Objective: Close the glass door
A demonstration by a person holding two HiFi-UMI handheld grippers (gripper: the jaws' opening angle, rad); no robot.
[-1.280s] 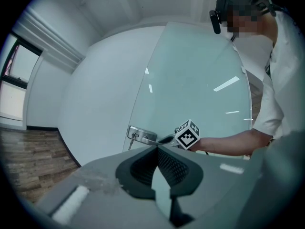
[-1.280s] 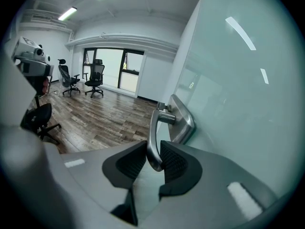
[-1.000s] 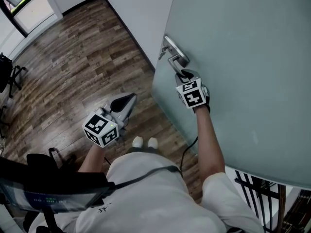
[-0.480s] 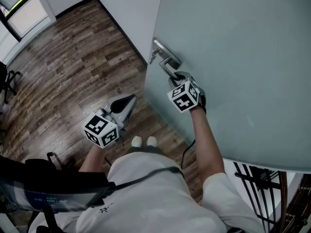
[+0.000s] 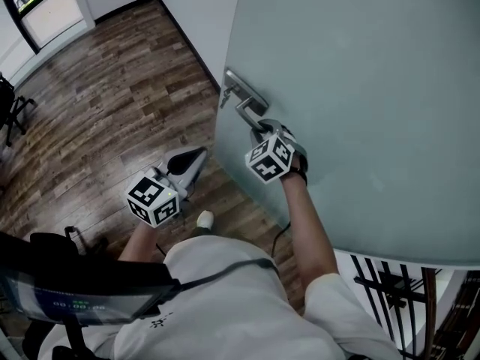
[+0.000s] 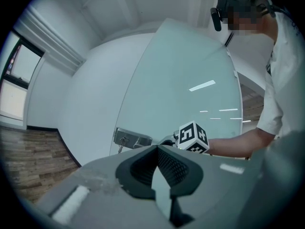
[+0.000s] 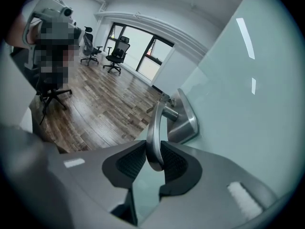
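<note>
The frosted glass door (image 5: 360, 88) stands at the right, its free edge near the white wall (image 5: 187, 6). It is judged heavy, stiff and breakable, so it is best taken by the lever handle (image 5: 246, 115), which is clamped by the right gripper (image 5: 259, 130), its jaws having just closed further. The left gripper (image 5: 201, 153) is seen with jaws together, empty.

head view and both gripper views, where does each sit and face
Head view: on the person's head, looking steeply down at the brown wooden plank floor; shows torso, left tool, right tool.
Left gripper view: rides the left tool, faces the frosted glass door; shows the person's right arm.
Right gripper view: rides the right tool, faces the silver metal lever handle it clamps; shows the person's head.
All three share door and handle.
</note>
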